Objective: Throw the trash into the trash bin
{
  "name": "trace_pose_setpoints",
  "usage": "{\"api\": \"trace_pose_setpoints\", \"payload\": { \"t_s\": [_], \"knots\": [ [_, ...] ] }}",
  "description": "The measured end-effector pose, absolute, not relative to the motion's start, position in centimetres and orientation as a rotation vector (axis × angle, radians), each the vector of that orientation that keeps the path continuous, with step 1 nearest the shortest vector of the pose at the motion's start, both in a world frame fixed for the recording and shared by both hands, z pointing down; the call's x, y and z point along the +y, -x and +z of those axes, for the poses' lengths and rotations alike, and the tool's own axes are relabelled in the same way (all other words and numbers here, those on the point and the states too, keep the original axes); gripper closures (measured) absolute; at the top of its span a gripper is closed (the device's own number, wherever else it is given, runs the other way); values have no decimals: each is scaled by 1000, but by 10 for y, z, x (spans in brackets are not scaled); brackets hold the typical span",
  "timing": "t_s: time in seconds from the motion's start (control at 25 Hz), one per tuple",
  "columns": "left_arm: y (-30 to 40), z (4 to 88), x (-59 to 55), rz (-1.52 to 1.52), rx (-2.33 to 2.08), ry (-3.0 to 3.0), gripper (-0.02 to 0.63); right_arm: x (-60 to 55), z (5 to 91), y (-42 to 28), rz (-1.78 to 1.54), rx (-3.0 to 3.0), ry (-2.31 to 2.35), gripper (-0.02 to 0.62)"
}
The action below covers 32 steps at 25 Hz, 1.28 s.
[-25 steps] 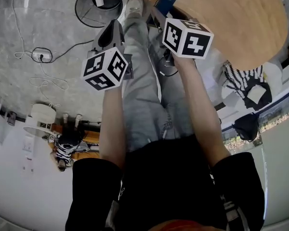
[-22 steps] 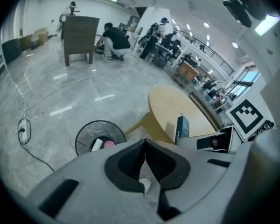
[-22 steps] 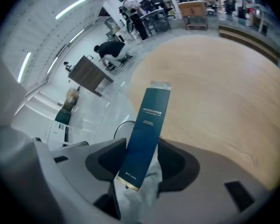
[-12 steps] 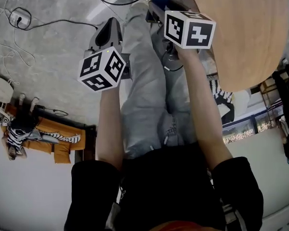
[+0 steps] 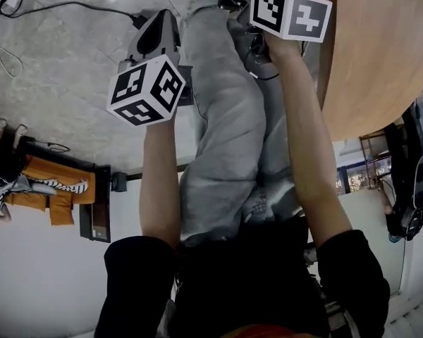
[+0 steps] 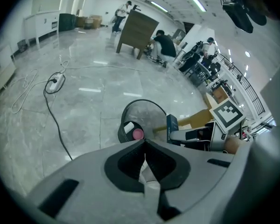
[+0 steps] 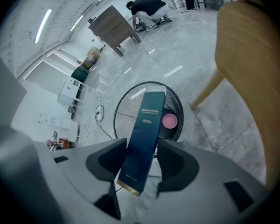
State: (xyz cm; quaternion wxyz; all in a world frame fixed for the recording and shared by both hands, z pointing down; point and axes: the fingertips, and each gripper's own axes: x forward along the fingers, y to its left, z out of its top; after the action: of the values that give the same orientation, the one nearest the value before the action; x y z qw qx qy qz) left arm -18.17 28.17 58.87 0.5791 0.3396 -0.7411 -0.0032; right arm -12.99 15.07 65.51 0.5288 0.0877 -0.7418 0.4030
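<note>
While your right gripper [image 7: 141,147] clenched the blue box [image 7: 148,115], the trash bin [image 7: 127,109] lay at twelve o'clock beyond it; your left gripper [image 6: 144,148] sat closed, empty. Releasing early could drop the box short.

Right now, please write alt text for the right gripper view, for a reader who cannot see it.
The right gripper grips a dark blue box; beyond it stands a black wire trash bin with a pink item inside. A wooden table is at right.
</note>
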Motion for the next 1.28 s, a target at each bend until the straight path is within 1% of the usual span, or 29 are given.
{"api": "trace_pose_setpoints", "payload": {
  "t_s": [0.32,0.56,0.6,0.72,0.88,1.12,1.28],
  "knots": [
    [186,598,281,-47,-1744,-768,597,149,673,141,896,-1784,-209,383],
    [187,568,271,-23,-1753,-801,597,141,643,127,976,-1785,-257,385],
    [187,560,269,-15,-1755,-813,597,140,634,122,993,-1789,-270,400],
    [196,536,261,18,-1765,-864,597,134,606,114,1064,-1816,-343,495],
    [205,490,237,56,-1771,-939,597,124,550,109,1222,-1851,-435,549],
    [207,424,169,137,-1750,-1171,597,86,460,100,1323,-2015,-529,571],
    [180,374,131,188,-1697,-1299,597,57,396,66,1373,-2108,-632,574]
  ]
}}
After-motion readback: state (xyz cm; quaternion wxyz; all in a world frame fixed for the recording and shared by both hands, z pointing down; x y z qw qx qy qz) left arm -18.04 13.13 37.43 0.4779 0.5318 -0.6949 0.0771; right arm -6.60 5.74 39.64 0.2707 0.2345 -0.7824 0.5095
